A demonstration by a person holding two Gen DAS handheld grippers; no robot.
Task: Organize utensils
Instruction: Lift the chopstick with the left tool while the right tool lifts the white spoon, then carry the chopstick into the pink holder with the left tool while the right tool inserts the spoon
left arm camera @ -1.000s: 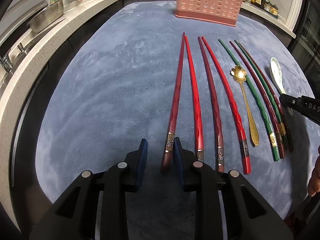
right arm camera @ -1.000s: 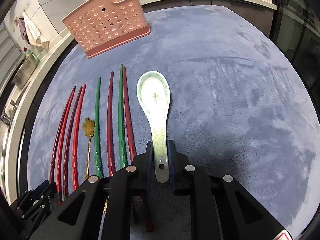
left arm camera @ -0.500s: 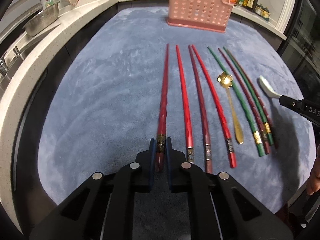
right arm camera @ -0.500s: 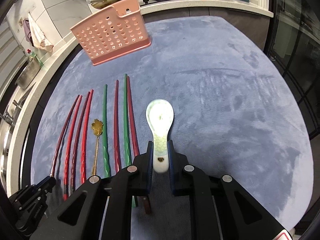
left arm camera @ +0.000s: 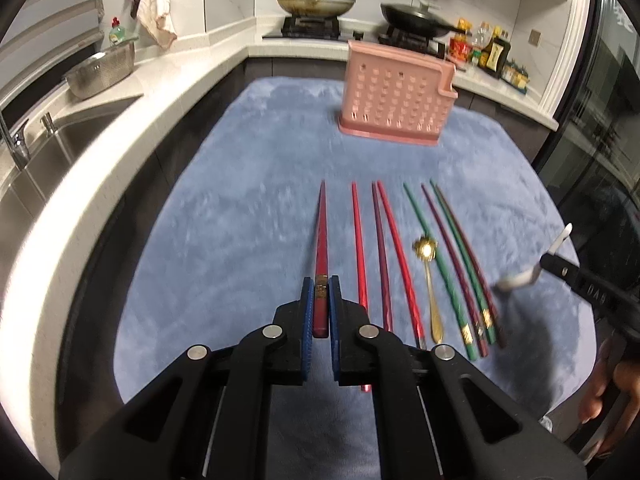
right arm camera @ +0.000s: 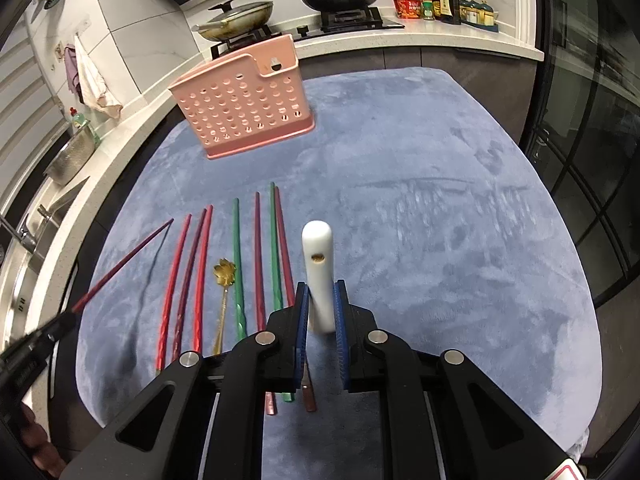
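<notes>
My left gripper [left arm camera: 319, 292] is shut on the handle end of a dark red chopstick [left arm camera: 321, 236], lifted off the blue mat; it also shows in the right wrist view [right arm camera: 128, 260], tilted up at the left. My right gripper [right arm camera: 320, 300] is shut on a white ceramic spoon [right arm camera: 318, 268], held above the mat with its handle end pointing forward; it also shows at the right of the left wrist view [left arm camera: 520, 278]. Several red and green chopsticks [left arm camera: 384, 256] and a gold flower spoon [left arm camera: 430, 280] lie in a row. A pink perforated utensil holder [left arm camera: 396, 100] stands at the far end.
The blue mat [right arm camera: 440, 220] covers the table. A white counter with a sink [left arm camera: 52, 148] and a metal colander [left arm camera: 100, 72] runs along the left. A stove with pans [left arm camera: 316, 4] and condiment bottles [left arm camera: 484, 50] stand behind the holder.
Both grippers have lifted and tilted up. The left one has raised the dark red chopstick off the mat. The right one has raised and turned the white spoon.
</notes>
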